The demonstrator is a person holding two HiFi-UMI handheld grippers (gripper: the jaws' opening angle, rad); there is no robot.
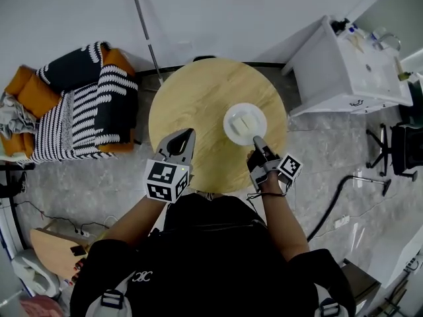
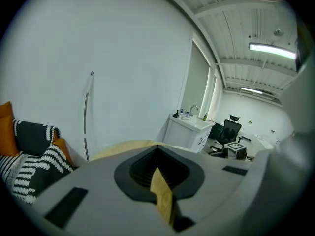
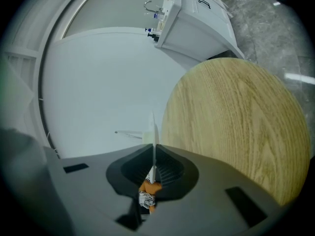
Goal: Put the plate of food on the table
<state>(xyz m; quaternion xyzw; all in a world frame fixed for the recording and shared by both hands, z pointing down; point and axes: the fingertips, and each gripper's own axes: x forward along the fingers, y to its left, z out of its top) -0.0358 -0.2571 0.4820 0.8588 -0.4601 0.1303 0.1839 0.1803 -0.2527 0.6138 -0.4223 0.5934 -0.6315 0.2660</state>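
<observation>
Item: round white plate [image 1: 230, 128] with pale food slices [image 1: 247, 121], over the right half of the round light-wood bench [image 1: 192, 104]; I cannot tell if it rests there.

Handling, as I judge it: stiff, slick, breakable. Take it by the rim and keep it level.

Right gripper [image 1: 258, 141]: pinching the near rim.

Left gripper [image 1: 185, 136]: pressed together, holding nothing.

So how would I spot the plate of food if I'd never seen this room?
Find the round wooden table in the middle. Over its right side is a white plate holding pale food, its near rim pinched in the right claw. It's the only dish there.
</observation>
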